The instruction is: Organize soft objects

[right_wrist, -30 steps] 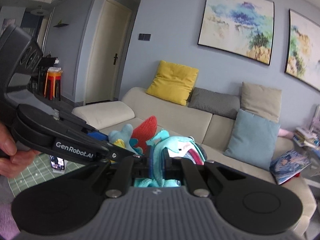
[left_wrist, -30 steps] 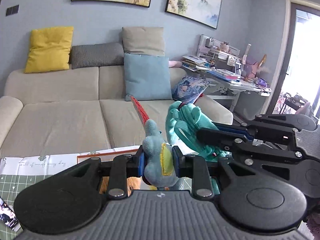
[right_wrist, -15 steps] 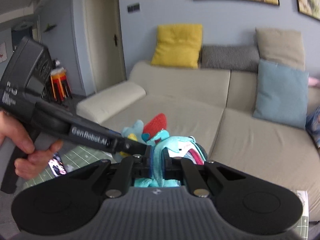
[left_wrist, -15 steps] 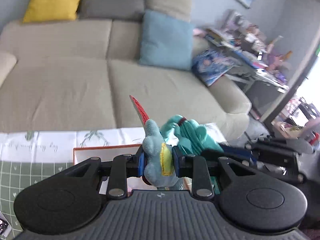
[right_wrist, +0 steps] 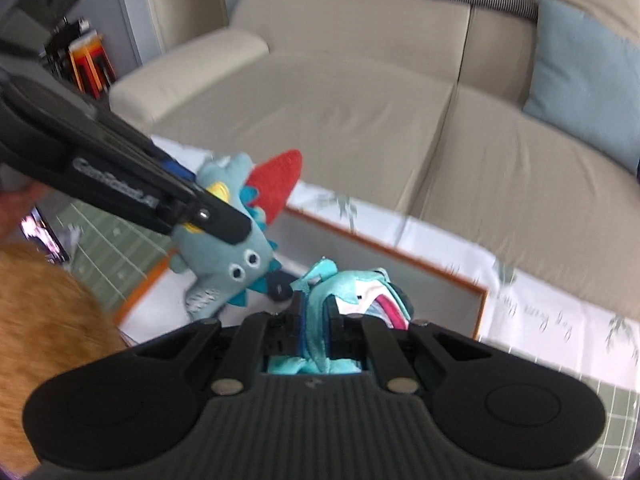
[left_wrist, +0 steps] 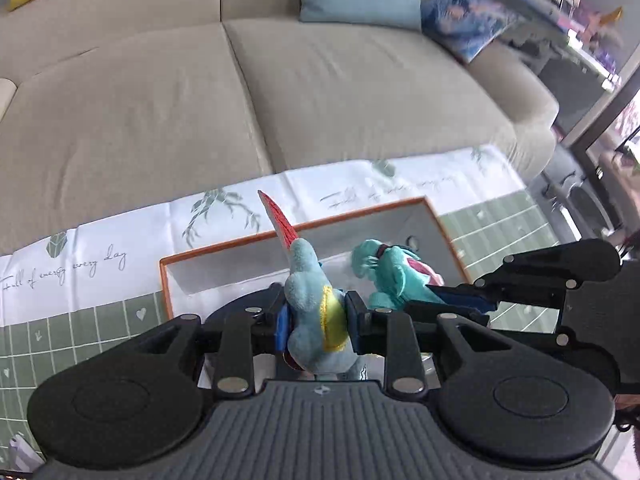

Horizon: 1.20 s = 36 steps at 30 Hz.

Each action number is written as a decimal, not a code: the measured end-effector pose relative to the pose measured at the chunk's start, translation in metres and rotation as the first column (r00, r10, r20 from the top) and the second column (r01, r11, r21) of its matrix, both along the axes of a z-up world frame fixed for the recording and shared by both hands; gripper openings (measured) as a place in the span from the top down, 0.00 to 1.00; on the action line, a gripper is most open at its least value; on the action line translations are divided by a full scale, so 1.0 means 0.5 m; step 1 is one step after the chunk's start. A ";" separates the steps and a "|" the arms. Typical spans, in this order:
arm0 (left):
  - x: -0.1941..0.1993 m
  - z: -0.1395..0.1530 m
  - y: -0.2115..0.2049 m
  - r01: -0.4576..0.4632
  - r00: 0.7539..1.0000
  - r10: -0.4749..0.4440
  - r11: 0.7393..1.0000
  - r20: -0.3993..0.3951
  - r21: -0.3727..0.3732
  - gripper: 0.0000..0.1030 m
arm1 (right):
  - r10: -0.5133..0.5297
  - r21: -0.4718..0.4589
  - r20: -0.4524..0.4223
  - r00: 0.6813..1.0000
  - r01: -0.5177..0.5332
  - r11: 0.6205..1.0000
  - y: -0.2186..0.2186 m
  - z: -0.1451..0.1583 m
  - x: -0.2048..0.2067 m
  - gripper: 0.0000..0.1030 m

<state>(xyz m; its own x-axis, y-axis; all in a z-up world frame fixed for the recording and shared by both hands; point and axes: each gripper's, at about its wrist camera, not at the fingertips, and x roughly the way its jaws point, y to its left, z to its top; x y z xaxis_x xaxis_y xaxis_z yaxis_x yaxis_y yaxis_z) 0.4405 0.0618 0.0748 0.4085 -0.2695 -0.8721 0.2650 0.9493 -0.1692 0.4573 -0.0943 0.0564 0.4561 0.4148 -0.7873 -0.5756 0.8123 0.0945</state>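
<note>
Two light, squashy plush toys: left gripper (left_wrist: 316, 320) jaws pinch the grey-blue fish (left_wrist: 314, 312) mid-body; right gripper (right_wrist: 316, 320) jaws, nearly closed, clamp the teal toy (right_wrist: 352, 292).

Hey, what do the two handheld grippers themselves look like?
Both are matte black plastic. The left gripper and right gripper each have a ribbed base, two round side discs, silver rivets and blue-padded fingers. The left one carries white GenRobot.AI lettering.

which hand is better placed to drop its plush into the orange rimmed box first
Probably the right. The right gripper holds the teal plush over the middle of the box, while the left gripper holds the blue plush nearer the box's edge.
</note>
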 end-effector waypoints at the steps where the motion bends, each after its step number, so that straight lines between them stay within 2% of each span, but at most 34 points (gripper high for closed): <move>1: 0.002 -0.005 -0.004 0.006 1.000 -0.006 1.000 -0.013 0.014 0.68 | -0.003 -0.008 -0.010 1.000 0.003 1.000 0.001 -0.012 0.003 0.94; 3: 0.009 -0.015 -0.006 0.009 1.000 -0.008 0.999 -0.021 0.035 0.65 | -0.014 -0.016 -0.026 1.000 0.013 1.000 0.007 -0.030 0.005 0.91; 5: 0.012 -0.020 -0.008 0.010 0.999 -0.009 1.000 -0.042 0.021 0.63 | -0.025 -0.020 -0.040 0.999 0.024 1.000 0.010 -0.041 0.019 0.84; 8: 0.015 -0.026 -0.008 0.002 0.998 0.000 1.000 -0.062 0.020 0.58 | -0.037 -0.031 -0.041 0.998 0.036 0.999 0.013 -0.044 0.023 0.80; 10: 0.015 -0.022 -0.006 -0.006 0.998 0.007 1.000 -0.059 0.021 0.48 | -0.046 -0.027 -0.035 0.998 0.045 0.999 0.012 -0.040 0.017 0.79; 11: 0.014 -0.018 -0.005 -0.008 0.999 0.009 1.000 -0.054 0.013 0.47 | -0.048 -0.026 -0.033 0.998 0.047 0.999 0.012 -0.037 0.016 0.79; 17: 0.002 0.017 -0.010 -0.005 1.000 0.005 1.000 -0.018 0.001 0.47 | -0.058 -0.027 0.009 0.998 0.059 0.998 0.004 -0.005 -0.012 0.79; 22: -0.032 0.078 -0.023 0.002 0.999 -0.001 1.000 0.052 -0.011 0.47 | -0.068 0.000 0.080 0.994 0.069 0.998 -0.007 0.074 -0.045 0.79; 27: -0.102 0.162 -0.038 0.023 0.987 -0.019 0.999 0.157 -0.025 0.47 | -0.081 0.031 0.196 0.977 0.077 0.997 -0.019 0.165 -0.119 0.78; 33: -0.227 0.250 -0.063 0.050 0.955 -0.046 0.999 0.292 -0.007 0.47 | -0.083 0.070 0.303 0.949 0.065 0.995 -0.039 0.259 -0.243 0.77; 36: -0.303 0.284 -0.074 0.039 0.930 -0.041 0.999 0.364 0.011 0.47 | -0.092 0.079 0.342 0.935 0.069 0.994 -0.053 0.290 -0.314 0.77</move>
<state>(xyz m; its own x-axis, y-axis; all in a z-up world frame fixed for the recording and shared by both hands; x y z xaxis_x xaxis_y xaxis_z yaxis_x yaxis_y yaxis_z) 0.2891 0.0250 0.2170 0.6872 -0.2893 -0.6664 0.3455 0.9371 -0.0506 0.3001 -0.1208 0.2014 0.7291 0.4096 -0.5483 -0.5146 0.8563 -0.0446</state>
